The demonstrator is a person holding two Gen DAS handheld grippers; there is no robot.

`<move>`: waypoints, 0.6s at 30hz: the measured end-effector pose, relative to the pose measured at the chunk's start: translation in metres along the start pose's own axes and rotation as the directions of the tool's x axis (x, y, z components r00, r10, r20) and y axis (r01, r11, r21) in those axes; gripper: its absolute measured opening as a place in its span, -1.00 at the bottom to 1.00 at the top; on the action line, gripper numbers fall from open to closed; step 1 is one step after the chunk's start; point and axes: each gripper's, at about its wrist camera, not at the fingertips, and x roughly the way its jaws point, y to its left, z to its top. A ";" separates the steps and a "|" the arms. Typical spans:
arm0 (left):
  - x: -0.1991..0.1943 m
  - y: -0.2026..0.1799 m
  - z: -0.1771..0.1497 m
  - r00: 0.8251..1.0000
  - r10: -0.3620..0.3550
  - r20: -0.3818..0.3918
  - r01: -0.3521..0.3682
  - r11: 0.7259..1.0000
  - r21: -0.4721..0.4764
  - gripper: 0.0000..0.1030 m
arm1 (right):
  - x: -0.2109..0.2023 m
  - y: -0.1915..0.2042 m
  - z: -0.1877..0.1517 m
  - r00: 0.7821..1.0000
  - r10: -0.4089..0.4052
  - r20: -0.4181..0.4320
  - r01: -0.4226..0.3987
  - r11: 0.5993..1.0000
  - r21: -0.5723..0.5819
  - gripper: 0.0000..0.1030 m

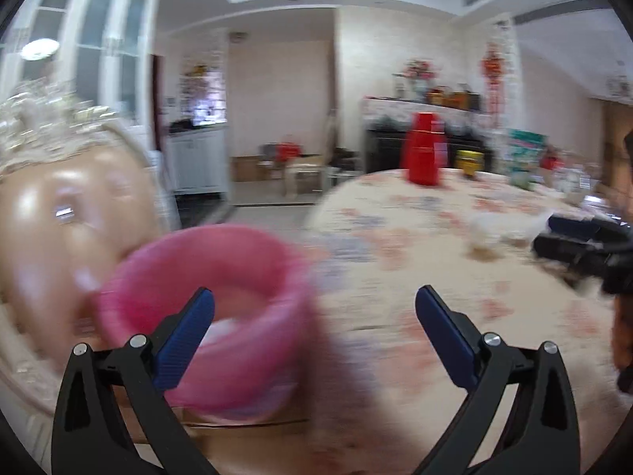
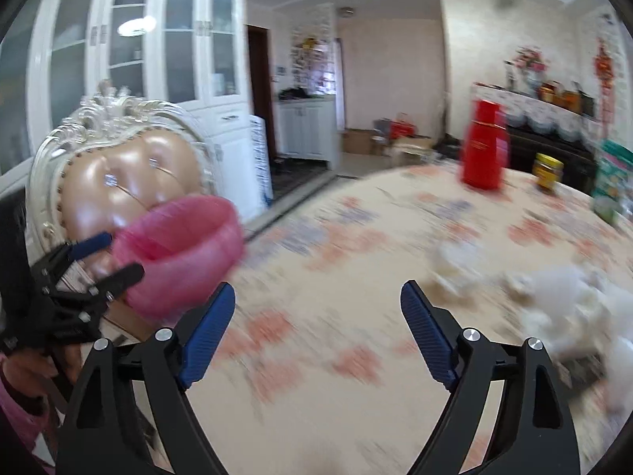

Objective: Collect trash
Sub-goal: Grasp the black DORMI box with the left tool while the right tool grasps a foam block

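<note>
The table [image 2: 356, 277], under a floral cloth, carries everything, and the likely step is gathering the white crumpled trash [image 2: 561, 297] lying toward its right edge into the pink bin [image 2: 182, 253] at its left edge. To do it well, steady the blurred approach, centre the fingers over one clump and close fully before lifting. The right gripper [image 2: 316, 332] has its jaws spread and empty, with the trash ahead and to the right of them, not between them. The left gripper [image 1: 314, 340], also spread, has its left finger overlapping the bin; a grip cannot be confirmed.
</note>
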 end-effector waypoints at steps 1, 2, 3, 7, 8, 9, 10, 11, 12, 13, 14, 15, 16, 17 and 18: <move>0.002 -0.013 0.001 1.000 -0.030 0.001 0.030 0.999 0.011 0.91 | -0.008 -0.009 -0.006 1.000 -0.022 -0.004 0.022 1.000 0.009 0.59; 0.003 -0.031 0.005 0.998 -0.069 0.004 0.069 0.997 0.025 0.91 | -0.017 -0.020 -0.012 0.999 -0.051 -0.006 0.051 0.998 0.022 0.59; 0.004 -0.046 0.007 0.994 -0.105 0.005 0.105 0.994 0.034 0.91 | -0.027 -0.031 -0.019 0.997 -0.083 -0.006 0.083 0.996 0.034 0.60; 0.017 -0.107 0.014 0.963 -0.269 -0.031 0.270 0.962 0.032 0.91 | -0.063 -0.078 -0.040 0.983 -0.186 -0.012 0.186 0.975 0.120 0.63; 0.020 -0.124 0.015 0.949 -0.311 -0.043 0.312 0.950 0.023 0.91 | -0.070 -0.088 -0.044 0.978 -0.209 -0.013 0.209 0.967 0.144 0.64; 0.023 -0.138 0.015 0.939 -0.341 -0.050 0.342 0.939 0.020 0.91 | -0.078 -0.099 -0.049 0.973 -0.232 -0.013 0.231 0.959 0.165 0.64; 0.027 -0.154 0.014 0.930 -0.363 -0.058 0.364 0.931 0.023 0.91 | -0.089 -0.117 -0.057 0.964 -0.266 -0.018 0.264 0.945 0.195 0.64; 0.030 -0.164 0.014 0.925 -0.374 -0.065 0.376 0.926 0.028 0.91 | -0.095 -0.127 -0.061 0.958 -0.287 -0.025 0.286 0.934 0.213 0.64; 0.036 -0.176 0.014 0.918 -0.389 -0.074 0.392 0.919 0.037 0.91 | -0.101 -0.140 -0.066 0.948 -0.315 -0.034 0.314 0.921 0.229 0.64; 0.040 -0.188 0.014 0.912 -0.401 -0.085 0.405 0.913 0.045 0.91 | -0.105 -0.148 -0.069 0.942 -0.334 -0.041 0.334 0.912 0.238 0.64; 0.045 -0.205 0.013 0.902 -0.419 -0.101 0.425 0.903 0.057 0.91 | -0.110 -0.159 -0.073 0.931 -0.360 -0.055 0.362 0.899 0.248 0.64; 0.048 -0.217 0.013 0.897 -0.427 -0.111 0.436 0.898 0.063 0.91 | -0.113 -0.170 -0.076 0.922 -0.380 -0.070 0.385 0.887 0.255 0.64; 0.051 -0.225 0.013 0.894 -0.432 -0.120 0.442 0.895 0.068 0.91 | -0.116 -0.178 -0.078 0.915 -0.395 -0.078 0.402 0.878 0.262 0.64; 0.054 -0.237 0.012 0.887 -0.442 -0.131 0.453 0.889 0.071 0.91 | -0.118 -0.189 -0.081 0.906 -0.414 -0.087 0.421 0.865 0.274 0.64; 0.055 -0.245 0.012 0.880 -0.454 -0.138 0.466 0.882 0.071 0.91 | -0.119 -0.200 -0.084 0.901 -0.424 -0.095 0.432 0.855 0.287 0.64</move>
